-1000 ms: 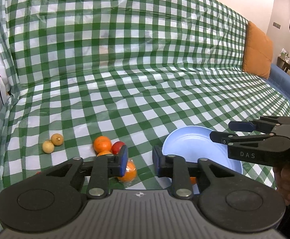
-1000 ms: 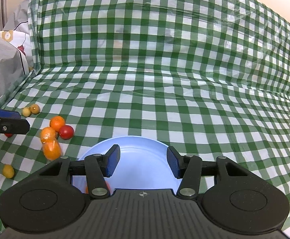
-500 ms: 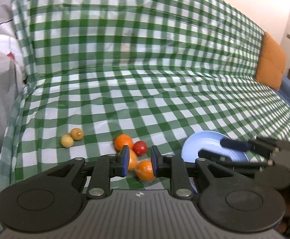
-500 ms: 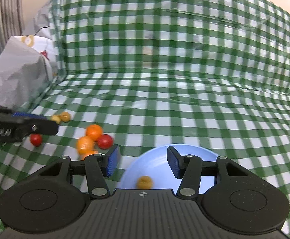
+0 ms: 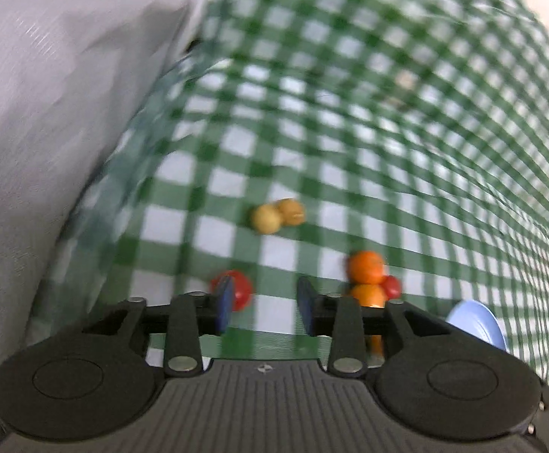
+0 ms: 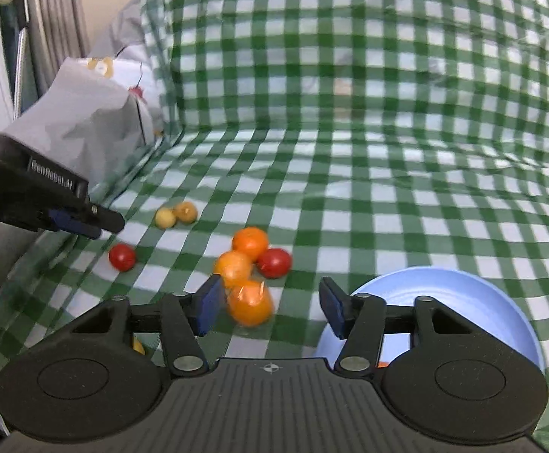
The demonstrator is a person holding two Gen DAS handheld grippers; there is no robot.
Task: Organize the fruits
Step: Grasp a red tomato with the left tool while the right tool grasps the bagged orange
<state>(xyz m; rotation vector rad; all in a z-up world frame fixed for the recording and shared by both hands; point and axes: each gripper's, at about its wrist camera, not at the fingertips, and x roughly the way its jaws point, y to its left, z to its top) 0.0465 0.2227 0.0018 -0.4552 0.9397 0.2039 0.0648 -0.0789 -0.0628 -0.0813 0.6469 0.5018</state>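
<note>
Green checked cloth (image 6: 350,173) covers the sofa. Both tools are opening, holding nothing. The left tool (image 5: 263,304) has swung away from the blue plate (image 6: 463,290) to the lone red fruit (image 5: 241,290), likely next; the right tool (image 6: 269,307) nears an orange (image 6: 251,302).

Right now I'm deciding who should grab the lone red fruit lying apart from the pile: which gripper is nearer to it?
Left. The left gripper hangs just above the lone red fruit, jaws opening and empty. The right gripper sits farther off, by the pile.
</note>
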